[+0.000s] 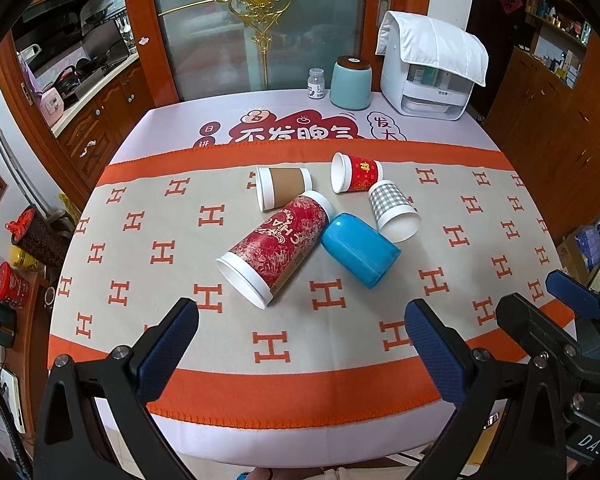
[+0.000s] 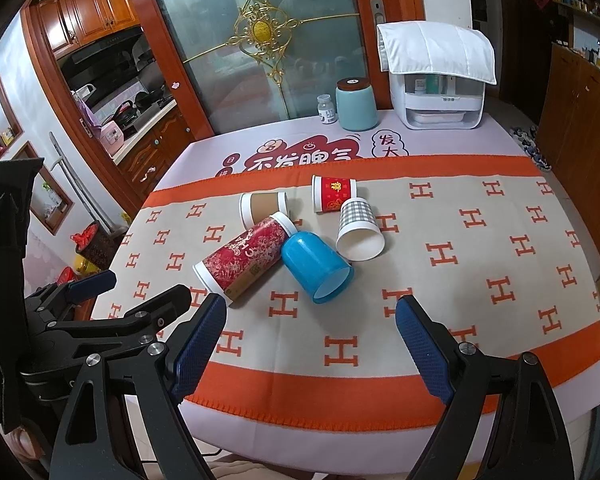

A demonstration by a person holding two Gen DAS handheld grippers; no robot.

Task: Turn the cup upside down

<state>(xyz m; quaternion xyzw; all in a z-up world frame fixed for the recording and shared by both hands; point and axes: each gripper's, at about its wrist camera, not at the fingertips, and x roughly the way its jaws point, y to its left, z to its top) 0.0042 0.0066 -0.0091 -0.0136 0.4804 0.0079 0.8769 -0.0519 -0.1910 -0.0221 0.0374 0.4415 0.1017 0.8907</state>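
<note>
Holding both tools low over the near edge of the desk (image 1: 300, 440), we see the left hand-held gripper (image 1: 300, 338) with its blue pads spread wide and nothing between them; the right hand-held gripper (image 2: 310, 334) is likewise spread and empty. Each appears at the side of the other's view.

Beyond them, on the orange-and-beige cloth (image 1: 140, 264) patterned with H marks, five cups lie on their sides in a loose cluster near the middle of the desk. Nearest us is the tall red cup (image 1: 274, 248) with white floral print and a white rim, its mouth turned toward us and to the left. Touching its far end is the blue cup (image 2: 316, 266), smooth plastic, its mouth facing us and to the right. Just beside the blue one lies the grey checked cup (image 2: 358, 230), white inside, mouth toward us. Behind the red cup is the brown-sleeved cup (image 1: 282, 190), mouth to the left. Farthest is the small red cup (image 1: 356, 174) with gold lettering, touching the checked one.

At the far edge stand a pale teal canister (image 1: 351, 82), a small jar (image 1: 316, 83) and a white appliance (image 1: 428, 80) draped with a cloth.
</note>
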